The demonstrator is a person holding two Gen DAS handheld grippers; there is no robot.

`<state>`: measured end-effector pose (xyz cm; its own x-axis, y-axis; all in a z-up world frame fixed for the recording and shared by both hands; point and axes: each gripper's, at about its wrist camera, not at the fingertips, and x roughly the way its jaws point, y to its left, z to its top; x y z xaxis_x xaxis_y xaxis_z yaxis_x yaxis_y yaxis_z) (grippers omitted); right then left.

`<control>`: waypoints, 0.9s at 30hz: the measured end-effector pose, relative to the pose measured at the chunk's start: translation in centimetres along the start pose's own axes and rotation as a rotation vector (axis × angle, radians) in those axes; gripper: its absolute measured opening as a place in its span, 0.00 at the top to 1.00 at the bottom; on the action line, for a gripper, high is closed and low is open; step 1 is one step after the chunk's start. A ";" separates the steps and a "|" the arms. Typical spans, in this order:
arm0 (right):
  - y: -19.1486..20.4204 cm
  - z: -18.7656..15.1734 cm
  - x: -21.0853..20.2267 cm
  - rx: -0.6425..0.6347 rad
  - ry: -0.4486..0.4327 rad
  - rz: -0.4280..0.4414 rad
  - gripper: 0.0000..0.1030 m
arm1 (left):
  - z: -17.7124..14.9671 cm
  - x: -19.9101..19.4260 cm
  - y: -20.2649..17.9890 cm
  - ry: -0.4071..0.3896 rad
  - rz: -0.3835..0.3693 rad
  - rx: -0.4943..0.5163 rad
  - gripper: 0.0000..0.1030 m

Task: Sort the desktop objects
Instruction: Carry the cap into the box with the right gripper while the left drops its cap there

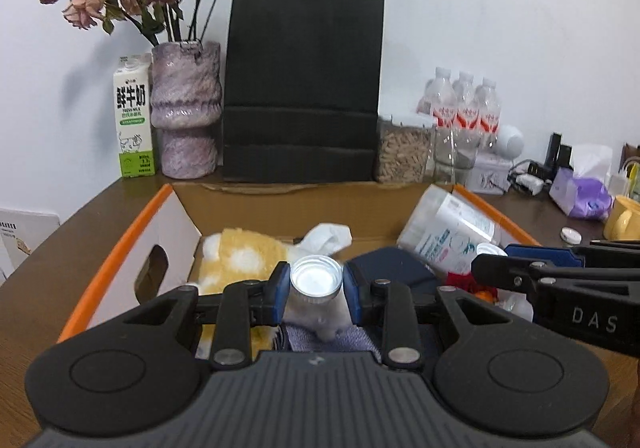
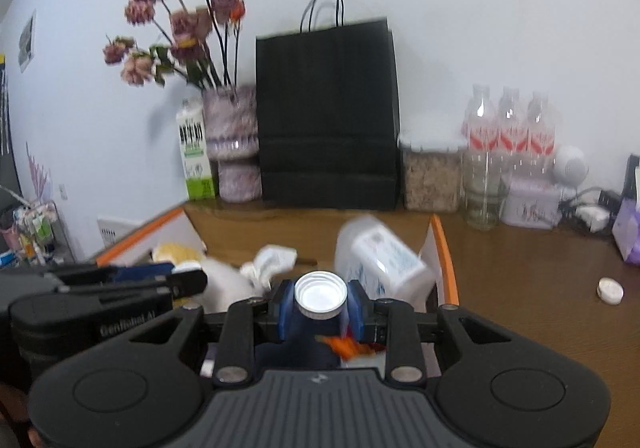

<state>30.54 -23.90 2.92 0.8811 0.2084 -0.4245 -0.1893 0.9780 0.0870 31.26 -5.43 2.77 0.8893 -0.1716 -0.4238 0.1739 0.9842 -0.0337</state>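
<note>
Seen from the left wrist, the left gripper (image 1: 316,290) is pinching a small white bottle (image 1: 316,306) by its neck, jaws drawn close on either side just under the silver screw cap (image 1: 316,280), and it is hanging above the open orange-edged cardboard box (image 1: 120,248). The bottle is standing upright in the grip, its long axis running down toward a yellow plush towel (image 1: 240,260), a white cloth (image 1: 326,236) and a tilted clear plastic canister (image 1: 448,232) already lying in the box. The right gripper (image 1: 492,268) is reaching in from the right, alongside and slightly ahead. Seen from the right wrist, where the picture is blurring, the right gripper (image 2: 320,312) is likewise clamping a dark blue bottle (image 2: 308,336) with orange markings just below its silver cap (image 2: 320,294), also upright, over the box's right end near the orange rim (image 2: 444,256). The left gripper (image 2: 192,282) is showing at the left, level with it. Both loads appear poised straight above the box, so either release looks like a plain downward drop; the right hand's bottle sits closer to the canister and rim. A small white lid (image 2: 610,290) is lying loose on the brown desk (image 2: 520,288), well clear to the right.
</note>
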 end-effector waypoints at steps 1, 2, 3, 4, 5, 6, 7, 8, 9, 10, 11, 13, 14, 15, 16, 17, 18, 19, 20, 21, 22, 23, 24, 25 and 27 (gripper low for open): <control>-0.1 -0.2 0.1 0.000 0.009 0.001 0.74 | -0.1 0.1 -0.1 0.002 -0.003 0.004 0.72; -0.2 -0.4 0.2 0.004 0.015 0.002 0.73 | -0.3 0.2 -0.2 0.005 -0.004 0.009 0.72; -0.2 -0.4 0.3 0.005 0.019 0.002 0.74 | -0.3 0.3 -0.2 0.008 -0.003 0.011 0.72; -0.2 -0.5 0.4 0.003 0.023 0.001 0.73 | -0.4 0.3 -0.2 0.009 -0.001 0.013 0.72; -0.1 -0.6 0.5 0.001 0.023 -0.004 0.73 | -0.4 0.3 -0.3 0.007 -0.001 0.013 0.71; 0.0 -0.7 0.4 -0.002 0.023 -0.008 0.73 | -0.5 0.3 -0.3 0.006 0.002 0.014 0.71; 0.1 -0.8 0.4 -0.006 0.022 -0.010 0.73 | -0.5 0.2 -0.3 0.004 0.004 0.014 0.71; 0.1 -0.8 0.4 -0.007 0.020 -0.008 0.73 | -0.5 0.1 -0.3 -0.001 0.004 0.011 0.71; 0.2 -0.9 0.2 -0.008 0.016 -0.007 0.72 | -0.5 -0.1 -0.4 -0.006 0.007 0.011 0.68; 0.2 -0.9 0.1 -0.012 0.015 -0.005 0.64 | -0.5 -0.2 -0.4 -0.011 0.010 0.014 0.66; 0.3 -0.9 -0.1 -0.016 0.012 -0.002 0.49 | -0.4 -0.4 -0.4 -0.019 0.016 0.016 0.59; 0.5 -0.8 -0.5 -0.023 -0.007 -0.002 0.28 | -0.3 -1.1 -0.4 -0.045 0.027 0.014 0.47; 0.7 -0.8 -0.9 -0.031 -0.020 -0.006 0.21 | -0.3 -1.4 -0.3 -0.059 0.034 0.010 0.40; 0.7 -0.7 -1.1 -0.037 -0.032 -0.011 0.19 | -0.2 -1.9 -0.2 -0.078 0.046 0.003 0.31; 0.8 -0.6 -1.4 -0.036 -0.046 -0.017 0.13 | -0.1 -2.2 -0.1 -0.093 0.058 -0.005 0.24; 0.7 -0.5 -1.6 -0.032 -0.055 -0.022 0.07 | -0.1 -2.5 0.1 -0.108 0.076 -0.014 0.10; 0.6 -0.4 -1.9 -0.025 -0.065 -0.023 0.05 | 0.0 -2.8 0.1 -0.121 0.095 -0.021 0.00; 0.4 -0.4 -2.2 -0.016 -0.072 -0.023 0.00 | 0.0 -3.0 0.2 -0.137 0.108 -0.026 0.00; 0.2 -0.4 -2.4 -0.009 -0.079 -0.022 0.00 | 0.0 -3.2 0.3 -0.143 0.111 -0.028 0.00; 0.1 -0.3 -2.5 -0.007 -0.082 -0.023 0.00 | 0.1 -3.2 0.2 -0.140 0.114 -0.028 0.00; 0.1 -0.4 -2.6 -0.008 -0.083 -0.026 0.00 | 0.1 -3.2 0.2 -0.135 0.115 -0.027 0.00; 0.1 -0.4 -2.6 -0.010 -0.083 -0.031 0.00 | 0.0 -3.1 0.1 -0.131 0.114 -0.025 0.00; 0.1 -0.4 -2.6 -0.012 -0.081 -0.036 0.00 | 0.0 -3.0 0.0 -0.126 0.109 -0.022 0.00; 0.1 -0.5 -2.6 -0.015 -0.078 -0.038 0.00 | 0.0 -2.9 0.0 -0.123 0.107 -0.021 0.00; 0.1 -0.6 -2.6 -0.019 -0.073 -0.038 0.00 | -0.1 -3.0 0.1 -0.124 0.109 -0.020 0.00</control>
<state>28.02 -24.34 3.48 0.9170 0.1713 -0.3603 -0.1624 0.9852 0.0550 28.62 -4.86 3.97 0.9479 -0.0665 -0.3114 0.0661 0.9977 -0.0118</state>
